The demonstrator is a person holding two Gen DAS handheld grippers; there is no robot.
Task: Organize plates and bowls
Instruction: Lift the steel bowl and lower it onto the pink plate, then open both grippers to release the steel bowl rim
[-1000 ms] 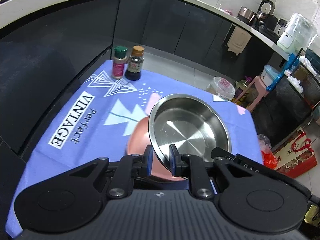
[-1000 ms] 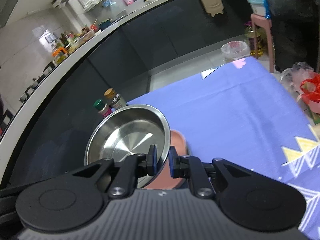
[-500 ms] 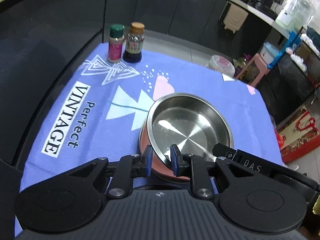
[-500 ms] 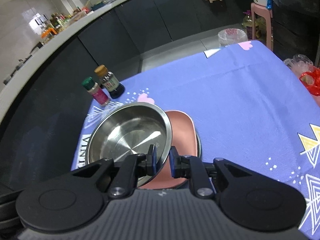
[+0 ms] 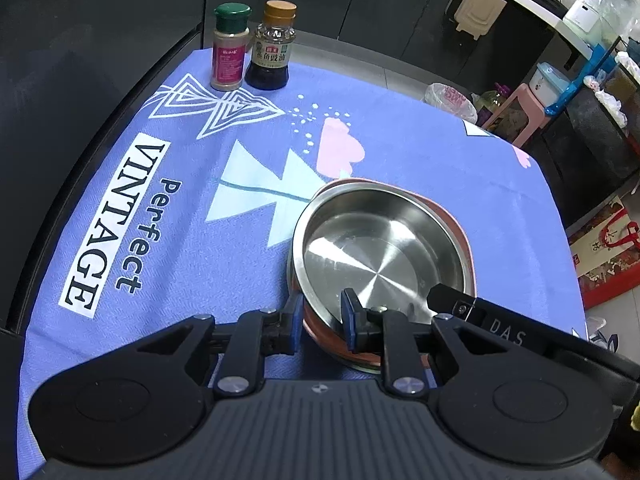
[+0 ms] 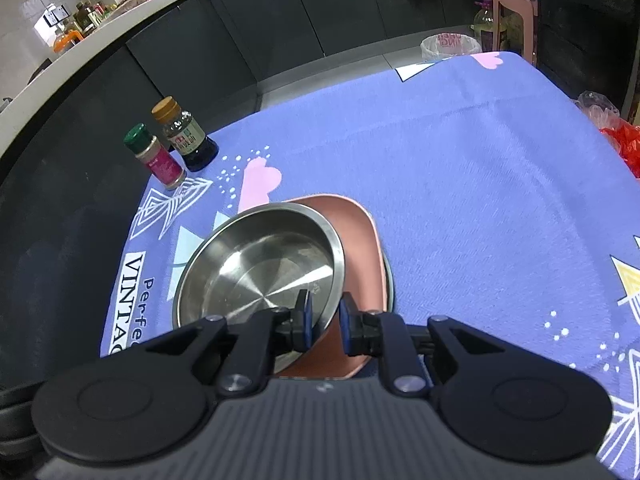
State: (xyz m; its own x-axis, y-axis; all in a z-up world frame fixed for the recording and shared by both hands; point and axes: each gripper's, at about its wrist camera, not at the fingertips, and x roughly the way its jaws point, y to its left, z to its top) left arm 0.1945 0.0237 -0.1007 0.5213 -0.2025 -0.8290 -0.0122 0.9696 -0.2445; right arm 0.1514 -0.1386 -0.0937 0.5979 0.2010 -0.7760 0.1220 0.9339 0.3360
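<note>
A round steel bowl (image 5: 380,248) rests in a pink plate (image 5: 456,220) on the purple tablecloth; a darker dish edge shows under the plate (image 6: 388,276). My left gripper (image 5: 320,316) straddles the bowl's near rim with its jaws a little apart. My right gripper (image 6: 324,320) is shut on the bowl's (image 6: 260,264) right rim, over the pink plate (image 6: 356,248). The right gripper's finger also shows in the left wrist view (image 5: 452,300).
A green-capped spice jar (image 5: 230,48) and a dark sauce bottle (image 5: 272,46) stand at the cloth's far left corner. Dark cabinets run behind the table. A pink stool, a plastic bin and bags stand on the floor at the right.
Both grippers lowered the steel bowl from a tilted hold in the air down onto the pink plate. The left jaws have widened slightly.
</note>
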